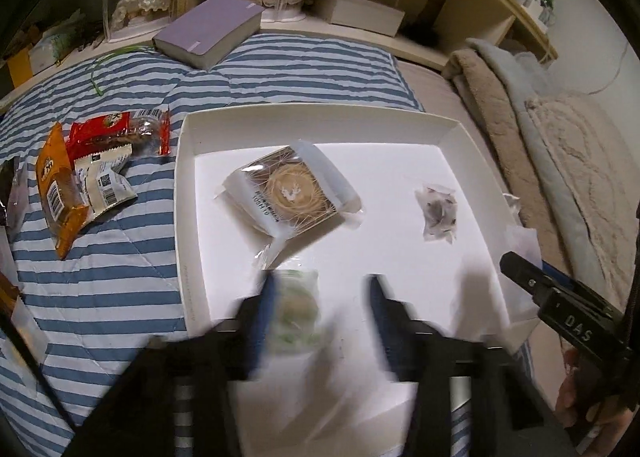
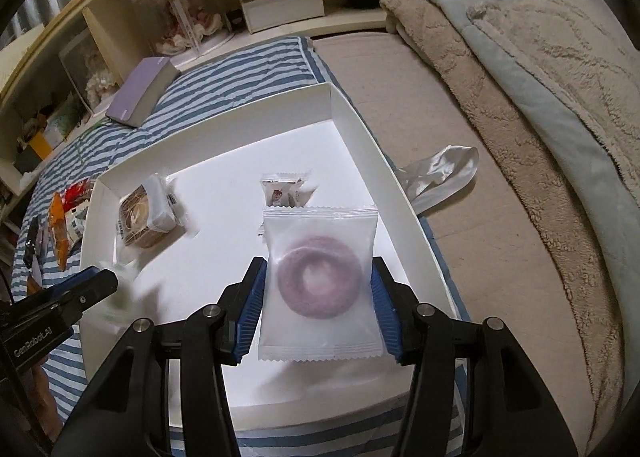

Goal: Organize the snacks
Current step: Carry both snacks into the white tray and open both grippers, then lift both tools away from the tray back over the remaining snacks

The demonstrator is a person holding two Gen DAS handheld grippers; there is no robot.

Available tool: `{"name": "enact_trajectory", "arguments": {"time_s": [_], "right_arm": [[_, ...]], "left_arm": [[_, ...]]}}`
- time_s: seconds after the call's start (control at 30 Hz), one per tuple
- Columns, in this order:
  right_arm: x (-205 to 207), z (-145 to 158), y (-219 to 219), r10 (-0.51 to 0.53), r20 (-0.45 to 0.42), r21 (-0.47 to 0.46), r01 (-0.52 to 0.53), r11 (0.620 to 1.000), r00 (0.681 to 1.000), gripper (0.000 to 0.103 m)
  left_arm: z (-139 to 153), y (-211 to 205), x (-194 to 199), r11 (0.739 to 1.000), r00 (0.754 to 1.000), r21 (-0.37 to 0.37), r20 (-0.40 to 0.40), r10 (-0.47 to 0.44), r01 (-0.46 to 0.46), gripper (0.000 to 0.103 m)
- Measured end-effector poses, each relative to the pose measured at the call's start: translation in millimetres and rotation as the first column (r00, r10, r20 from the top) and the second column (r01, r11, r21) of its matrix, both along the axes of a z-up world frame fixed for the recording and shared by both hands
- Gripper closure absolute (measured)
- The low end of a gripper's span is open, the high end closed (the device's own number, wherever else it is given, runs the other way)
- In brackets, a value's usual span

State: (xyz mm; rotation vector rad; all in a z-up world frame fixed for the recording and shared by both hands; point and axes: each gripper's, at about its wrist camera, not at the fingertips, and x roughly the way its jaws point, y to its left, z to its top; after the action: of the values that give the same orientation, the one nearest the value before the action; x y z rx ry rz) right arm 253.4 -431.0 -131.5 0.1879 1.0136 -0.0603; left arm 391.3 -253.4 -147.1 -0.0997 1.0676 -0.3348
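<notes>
Currently the right tongs (image 2: 318, 289) are clamped on a frosted packet holding a purple ring-shaped snack (image 2: 318, 283), held just above the near right part of a shallow white box (image 2: 352, 113) on the bed. The left tongs (image 1: 320, 309) are blurred by motion, their blue fingers (image 1: 266, 309) spread apart, with a small greenish wrapped snack (image 1: 298, 313) between them, touching the left finger; whether it is gripped or just dropped cannot be told. It sits over the near left part of the box floor.

Inside the box lie two snacks already placed: one square clear-wrapped cake with a deer emblem (image 1: 290, 191) near the middle, and one small clear sachet (image 1: 436, 213) to its right. Counting the two at the tongs, four snacks are in or over the box.

Left of the box, on the blue-striped quilt (image 1: 120, 289), a loose pile of about four packets (image 1: 92, 173) waits unsorted, so the job looks roughly half done. One lilac book (image 1: 208, 31) lies beyond, and one crumpled empty wrapper (image 2: 440, 173) lies beside the box's right wall
</notes>
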Motion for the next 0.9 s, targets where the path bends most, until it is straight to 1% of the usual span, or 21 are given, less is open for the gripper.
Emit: {"name": "enact_trajectory", "arguments": {"time_s": [0.03, 0.07, 0.1, 0.13, 0.17, 0.2, 0.3, 0.37, 0.67, 0.9], "right_arm": [[0, 0, 0, -0.004, -0.004, 0.002, 0.004, 1.000, 1.000, 0.039], [0, -1, -1, -0.009, -0.006, 0.000, 0.009, 1.000, 1.000, 0.023], [-2, 0, 0, -0.011, -0.006, -0.006, 0.011, 1.000, 1.000, 0.013], [-3, 0, 0, -0.009, -0.007, -0.011, 0.009, 1.000, 1.000, 0.010], [-4, 1, 1, -0.010, -0.009, -0.017, 0.010, 1.000, 1.000, 0.006], [-4, 1, 1, -0.014, -0.009, -0.019, 0.014, 1.000, 1.000, 0.000], [-6, 2, 0, -0.022, -0.020, -0.021, 0.021, 1.000, 1.000, 0.000], [-9, 4, 0, -0.025, -0.014, -0.030, 0.025, 0.999, 1.000, 0.000], [-19, 12, 9, -0.003, -0.015, -0.064, 0.002, 0.998, 1.000, 0.000], [-28, 26, 16, 0.000, 0.013, -0.068, 0.000, 0.998, 1.000, 0.000]], "left_arm": [[0, 2, -2, 1.000, 1.000, -0.001, 0.003, 0.001, -0.001, 0.033], [0, 4, -5, 1.000, 1.000, 0.002, 0.007, 0.000, 0.000, 0.030], [-1, 3, -6, 1.000, 1.000, 0.013, 0.012, -0.006, 0.006, 0.026], [0, 3, -9, 1.000, 1.000, 0.019, 0.014, -0.008, 0.008, 0.023], [-1, 3, -10, 1.000, 1.000, 0.026, 0.016, -0.013, 0.013, 0.016], [0, 4, -12, 1.000, 1.000, 0.028, 0.018, -0.014, 0.014, 0.011], [2, 6, -16, 0.999, 1.000, 0.033, 0.024, -0.011, 0.010, 0.003], [4, 8, -18, 0.999, 1.000, 0.036, 0.026, -0.009, 0.009, 0.000], [17, 19, -27, 0.999, 1.000, 0.053, 0.016, 0.005, -0.006, 0.000], [38, 31, -39, 0.998, 0.999, 0.056, 0.036, 0.010, -0.012, 0.000]]}}
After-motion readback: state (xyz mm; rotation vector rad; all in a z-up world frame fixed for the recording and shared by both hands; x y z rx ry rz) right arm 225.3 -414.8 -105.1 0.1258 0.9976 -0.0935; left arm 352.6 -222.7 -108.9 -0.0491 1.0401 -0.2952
